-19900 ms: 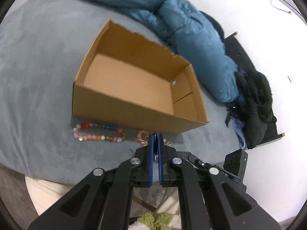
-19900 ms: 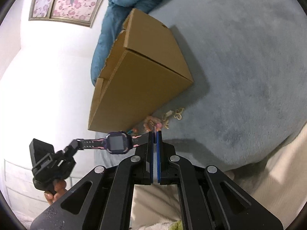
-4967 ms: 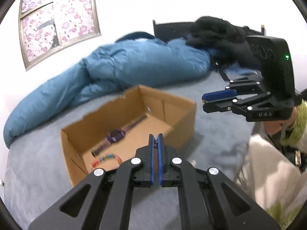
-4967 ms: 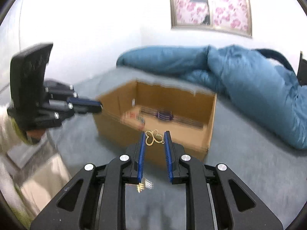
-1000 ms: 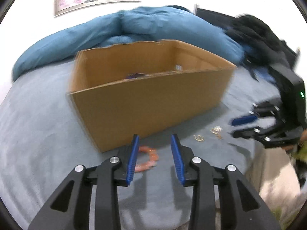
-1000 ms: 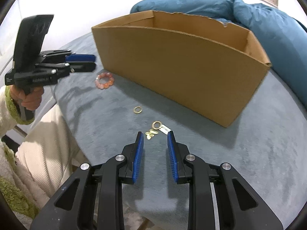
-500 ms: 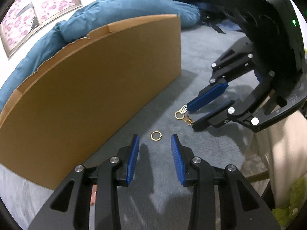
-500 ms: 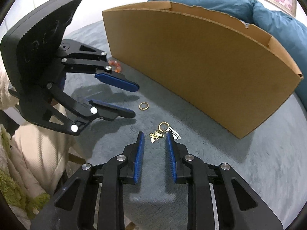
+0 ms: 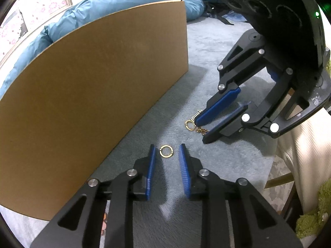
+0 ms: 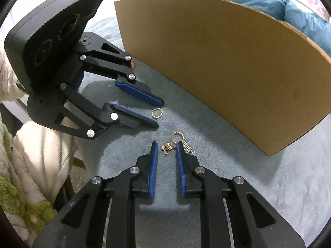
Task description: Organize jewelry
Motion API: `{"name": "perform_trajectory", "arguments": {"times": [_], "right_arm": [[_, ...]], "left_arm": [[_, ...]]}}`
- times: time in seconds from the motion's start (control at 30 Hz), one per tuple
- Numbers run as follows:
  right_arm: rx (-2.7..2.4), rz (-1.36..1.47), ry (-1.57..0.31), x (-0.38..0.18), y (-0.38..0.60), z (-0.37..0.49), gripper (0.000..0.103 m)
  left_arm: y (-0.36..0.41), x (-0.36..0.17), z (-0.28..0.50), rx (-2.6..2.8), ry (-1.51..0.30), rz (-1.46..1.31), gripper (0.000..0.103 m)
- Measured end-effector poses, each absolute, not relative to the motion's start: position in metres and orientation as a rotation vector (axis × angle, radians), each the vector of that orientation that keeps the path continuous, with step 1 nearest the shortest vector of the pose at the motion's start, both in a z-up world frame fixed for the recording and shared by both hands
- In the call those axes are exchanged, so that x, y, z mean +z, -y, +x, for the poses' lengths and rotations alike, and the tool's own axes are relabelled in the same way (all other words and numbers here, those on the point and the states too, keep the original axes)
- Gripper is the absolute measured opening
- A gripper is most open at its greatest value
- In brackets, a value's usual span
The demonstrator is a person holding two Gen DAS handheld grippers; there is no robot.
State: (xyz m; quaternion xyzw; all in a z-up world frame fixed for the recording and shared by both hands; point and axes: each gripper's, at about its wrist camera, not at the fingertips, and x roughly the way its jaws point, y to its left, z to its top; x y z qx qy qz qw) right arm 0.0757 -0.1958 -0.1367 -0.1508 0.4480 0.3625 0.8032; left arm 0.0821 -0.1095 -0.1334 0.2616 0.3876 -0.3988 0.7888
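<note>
Left wrist view: left hand-held gripper (image 9: 166,149) points down at a grey plush bed surface (image 9: 227,155). Its jaws have just been closing and now stand at a narrow gap. A small gold ring (image 9: 166,151) lies flat on the plush between the two blue fingertips (image 9: 152,150), and neither pad touches it. A cardboard box (image 9: 93,95) stands just to the left, its outer wall filling the left half of the view. To the right, the right hand-held gripper (image 9: 203,128) reaches in from the upper right with its tips around a gold butterfly earring (image 9: 199,129). A blue duvet (image 9: 124,2) lies behind the box.

Right wrist view: right hand-held gripper (image 10: 167,145) points down at the same bed surface (image 10: 227,175). Its jaws have just been closing and stand narrow. The butterfly earring (image 10: 168,147) lies between the fingertips with no pad pressing on it; its gold hoop (image 10: 177,135) sits just beyond the tips. A small silver comb-shaped piece (image 10: 189,147) lies just outside the right finger. The left hand-held gripper (image 10: 158,113) enters from the left, tips either side of the gold ring (image 10: 157,112). The cardboard box (image 10: 217,62) stands behind both pieces. A white and green fleece sleeve (image 10: 22,165) shows at the left edge.
</note>
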Motion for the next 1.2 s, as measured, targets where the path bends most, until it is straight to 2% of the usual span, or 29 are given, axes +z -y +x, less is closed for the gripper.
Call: {"name": "perform_trajectory", "arguments": {"times": [0.17,0.3,0.6,0.97,1.2], "right_arm": [[0.778,-0.287,-0.964,-0.139,0.205,0.076,0.011],[0.776,-0.277,-0.957,-0.137,0.207,0.074,0.005],[0.747,-0.278,-0.935,-0.129,0.211,0.068,0.000],[0.692,-0.259,-0.889,-0.117,0.218,0.049,0.000],[0.660,-0.244,-0.810,-0.087,0.229,0.032,0.000]], "left_arm": [[0.110,-0.135,0.088,-0.864,-0.840,0.540,0.012],[0.109,-0.132,0.088,-0.862,-0.839,0.521,0.012],[0.100,-0.127,0.080,-0.836,-0.821,0.494,0.011],[0.090,-0.110,0.070,-0.799,-0.791,0.475,0.011],[0.081,-0.073,0.051,-0.786,-0.708,0.475,0.011]]}}
